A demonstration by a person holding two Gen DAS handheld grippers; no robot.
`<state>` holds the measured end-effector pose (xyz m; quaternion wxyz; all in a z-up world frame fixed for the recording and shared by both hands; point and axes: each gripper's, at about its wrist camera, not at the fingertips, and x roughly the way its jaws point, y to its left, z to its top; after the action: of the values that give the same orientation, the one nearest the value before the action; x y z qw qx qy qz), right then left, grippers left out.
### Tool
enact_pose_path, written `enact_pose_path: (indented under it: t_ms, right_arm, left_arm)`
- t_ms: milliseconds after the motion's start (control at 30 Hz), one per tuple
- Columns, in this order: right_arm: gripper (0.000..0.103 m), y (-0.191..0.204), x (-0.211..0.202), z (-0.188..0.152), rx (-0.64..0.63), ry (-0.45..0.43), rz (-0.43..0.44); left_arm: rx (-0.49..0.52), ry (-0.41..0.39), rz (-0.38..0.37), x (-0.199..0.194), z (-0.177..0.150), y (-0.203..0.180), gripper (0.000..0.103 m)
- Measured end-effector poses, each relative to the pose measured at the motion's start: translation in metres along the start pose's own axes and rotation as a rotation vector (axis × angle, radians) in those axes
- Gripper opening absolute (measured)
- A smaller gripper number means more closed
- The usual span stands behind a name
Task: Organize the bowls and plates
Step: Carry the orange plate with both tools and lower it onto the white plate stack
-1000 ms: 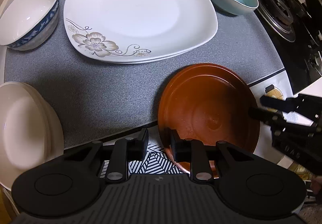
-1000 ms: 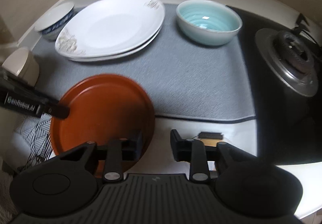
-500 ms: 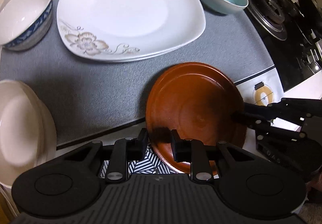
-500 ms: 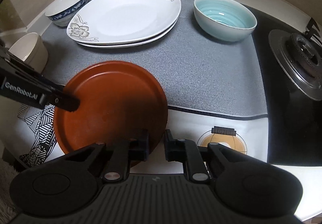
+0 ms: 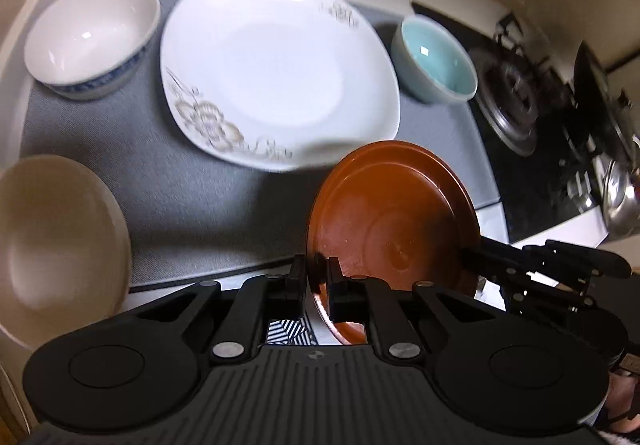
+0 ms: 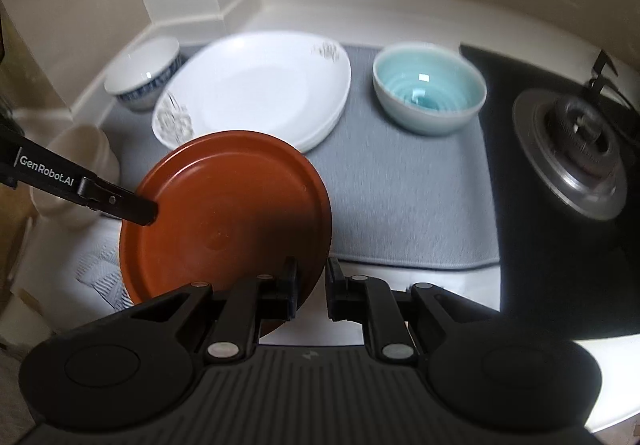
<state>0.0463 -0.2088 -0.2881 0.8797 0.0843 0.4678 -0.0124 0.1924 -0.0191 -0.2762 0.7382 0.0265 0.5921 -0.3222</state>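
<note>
Brown plate (image 5: 392, 221) held by 2 grippers.
Left gripper (image 5: 317, 277) and right gripper (image 6: 310, 281) fingers each clamp its rim, above grey mat (image 6: 400, 197).

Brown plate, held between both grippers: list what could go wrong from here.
1. The brown plate is tilted and pinched only at its rim by the left gripper and right gripper; it may slip.
2. Its far edge overlaps the stacked white floral plates in view; lowering carelessly could knock them.
</note>
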Motion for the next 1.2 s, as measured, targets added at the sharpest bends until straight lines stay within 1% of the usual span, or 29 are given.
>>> enact_pose_path:
  t_ms: [100,167,267,433,533,667,800,900,1033,1200]
  right_arm:
    - [0.015,0.002,-0.008,0.010,0.004,-0.020,0.005]
    - [0.015,0.004,-0.015,0.015,0.012,-0.039,0.004]
    - [0.016,0.006,-0.024,0.027,0.015,-0.074,-0.001]
    - [0.016,0.005,-0.028,0.043,0.018,-0.112,0.005]
    - [0.016,0.004,-0.024,0.051,0.041,-0.117,0.024]
    - [0.016,0.010,-0.017,0.061,0.019,-0.123,0.021]
    - [0.016,0.007,-0.002,0.072,0.015,-0.118,0.028]
    - [0.016,0.005,0.014,0.079,0.008,-0.100,0.027]
    - [0.016,0.004,0.035,0.091,-0.015,-0.084,0.005]
    - [0.016,-0.001,0.063,0.106,-0.005,-0.056,-0.002]
  left_arm:
    - [0.009,-0.040,0.005,-0.013,0.006,-0.002,0.010]
    - [0.021,-0.072,0.018,-0.022,0.008,-0.006,0.008]
    - [0.042,-0.127,0.026,-0.038,0.009,-0.006,0.007]
    - [0.007,-0.159,-0.005,-0.047,0.016,0.001,0.007]
    - [-0.017,-0.155,0.004,-0.045,0.022,0.006,0.007]
    - [-0.030,-0.171,0.018,-0.047,0.033,0.011,0.007]
    - [-0.037,-0.184,0.029,-0.043,0.051,0.019,0.007]
    - [-0.033,-0.188,0.064,-0.032,0.063,0.021,0.007]
    - [-0.027,-0.176,0.107,-0.014,0.075,0.021,0.007]
    - [-0.062,-0.156,0.136,0.005,0.088,0.027,0.007]
